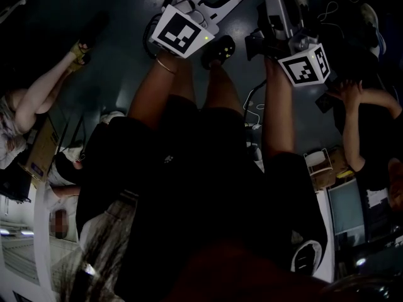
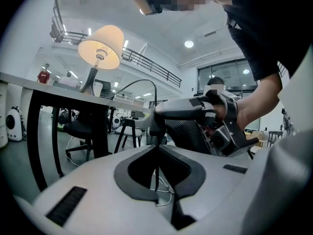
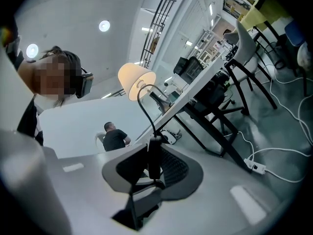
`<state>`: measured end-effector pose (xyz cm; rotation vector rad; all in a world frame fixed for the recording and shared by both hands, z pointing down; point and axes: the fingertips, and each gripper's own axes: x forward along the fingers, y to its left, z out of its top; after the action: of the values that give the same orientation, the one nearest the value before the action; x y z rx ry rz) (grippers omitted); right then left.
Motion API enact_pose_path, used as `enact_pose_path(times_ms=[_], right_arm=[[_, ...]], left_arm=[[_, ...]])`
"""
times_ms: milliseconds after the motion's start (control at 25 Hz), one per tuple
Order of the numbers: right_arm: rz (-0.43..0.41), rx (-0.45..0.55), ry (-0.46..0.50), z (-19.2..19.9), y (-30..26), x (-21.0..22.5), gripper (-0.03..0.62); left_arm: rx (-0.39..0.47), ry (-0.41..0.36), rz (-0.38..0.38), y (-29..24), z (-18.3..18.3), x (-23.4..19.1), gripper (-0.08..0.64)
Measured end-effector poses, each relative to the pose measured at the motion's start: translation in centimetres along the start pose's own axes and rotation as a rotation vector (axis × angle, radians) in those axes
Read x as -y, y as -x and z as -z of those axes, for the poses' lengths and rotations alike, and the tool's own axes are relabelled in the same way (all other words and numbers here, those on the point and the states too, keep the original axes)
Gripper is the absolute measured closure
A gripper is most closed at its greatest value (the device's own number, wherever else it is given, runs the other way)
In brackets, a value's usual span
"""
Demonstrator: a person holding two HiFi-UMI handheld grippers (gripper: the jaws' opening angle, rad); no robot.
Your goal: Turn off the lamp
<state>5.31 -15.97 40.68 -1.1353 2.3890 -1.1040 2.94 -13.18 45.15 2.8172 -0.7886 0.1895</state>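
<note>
Your left gripper (image 2: 157, 153) is clenched on the thin cord (image 2: 157, 177), seemingly to steady it; just past it your right gripper (image 3: 151, 148) clasps the inline switch (image 3: 153, 161), probably to press it; the lit lamp (image 3: 136, 80) stands well beyond both jaws on the table (image 3: 198, 88)

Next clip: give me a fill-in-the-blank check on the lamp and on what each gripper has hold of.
1. The lamp on the table is switched ___.
2. The right gripper has its jaws clamped on the black inline ___.
3. The left gripper is shut on the lamp's thin black ___.
Missing words: on; switch; cord.
</note>
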Motion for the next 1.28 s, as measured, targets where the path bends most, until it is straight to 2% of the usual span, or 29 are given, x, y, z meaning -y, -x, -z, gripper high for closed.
enact_pose_path(times_ms=[1280], right_arm=[[0.023,-0.01,-0.024,0.29,0.03,0.62,0.528]], left_arm=[[-0.032,0.009,0.007,-0.23,0.75,0.0,0.54]])
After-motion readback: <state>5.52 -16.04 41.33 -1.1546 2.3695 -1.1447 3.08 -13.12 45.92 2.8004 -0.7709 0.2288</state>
